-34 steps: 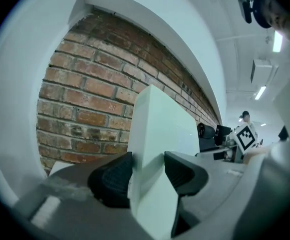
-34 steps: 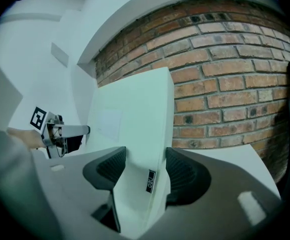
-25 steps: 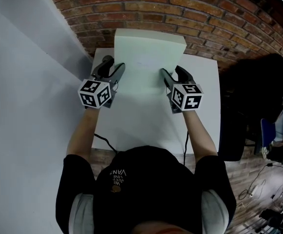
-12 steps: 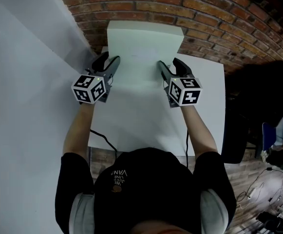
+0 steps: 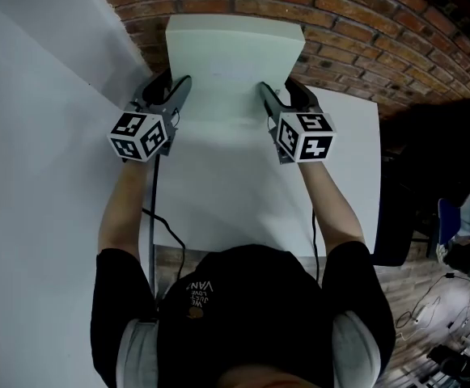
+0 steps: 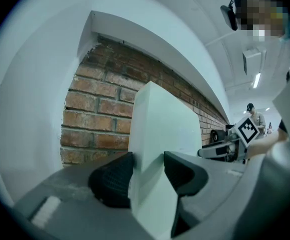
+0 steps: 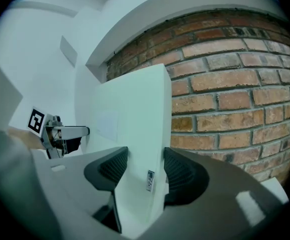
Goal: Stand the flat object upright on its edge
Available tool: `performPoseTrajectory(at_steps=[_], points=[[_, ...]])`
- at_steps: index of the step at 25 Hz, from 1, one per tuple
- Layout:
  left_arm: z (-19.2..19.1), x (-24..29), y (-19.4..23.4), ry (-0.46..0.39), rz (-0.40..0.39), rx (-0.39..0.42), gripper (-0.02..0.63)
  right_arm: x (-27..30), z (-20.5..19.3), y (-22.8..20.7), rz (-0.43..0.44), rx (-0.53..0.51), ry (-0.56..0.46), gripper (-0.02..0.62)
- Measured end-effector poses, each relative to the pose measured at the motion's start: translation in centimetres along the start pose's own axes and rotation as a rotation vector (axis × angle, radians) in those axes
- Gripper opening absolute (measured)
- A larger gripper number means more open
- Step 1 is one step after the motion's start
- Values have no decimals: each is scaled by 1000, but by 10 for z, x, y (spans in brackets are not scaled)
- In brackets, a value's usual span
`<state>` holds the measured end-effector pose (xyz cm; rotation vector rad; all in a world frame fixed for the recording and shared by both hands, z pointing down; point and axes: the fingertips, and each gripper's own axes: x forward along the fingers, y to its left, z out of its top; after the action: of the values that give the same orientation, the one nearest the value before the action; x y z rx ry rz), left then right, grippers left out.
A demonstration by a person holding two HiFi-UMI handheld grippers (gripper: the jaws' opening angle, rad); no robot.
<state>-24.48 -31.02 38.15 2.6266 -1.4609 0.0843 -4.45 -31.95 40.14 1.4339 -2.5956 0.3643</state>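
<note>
Slab (image 5: 233, 63) is sitting tilted near the brick wall (image 5: 364, 31), left gripper (image 5: 172, 87) and right gripper (image 5: 281, 91) each clamping 1 side edge.

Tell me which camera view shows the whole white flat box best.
The head view: there the white box shows its whole broad face and its top edge. The left gripper view shows mostly its left edge, seen from close by. The right gripper view shows its right edge and part of the face.
</note>
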Motion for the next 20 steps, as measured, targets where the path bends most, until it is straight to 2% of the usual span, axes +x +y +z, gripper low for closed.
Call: performPoseTrajectory(at_steps=[10, 20], points=[[5, 9, 26, -40, -4, 31, 199, 23, 13, 6, -27, -22, -34, 230], [-8, 27, 48, -68, -18, 32, 199, 49, 7, 1, -51, -22, -43, 230]])
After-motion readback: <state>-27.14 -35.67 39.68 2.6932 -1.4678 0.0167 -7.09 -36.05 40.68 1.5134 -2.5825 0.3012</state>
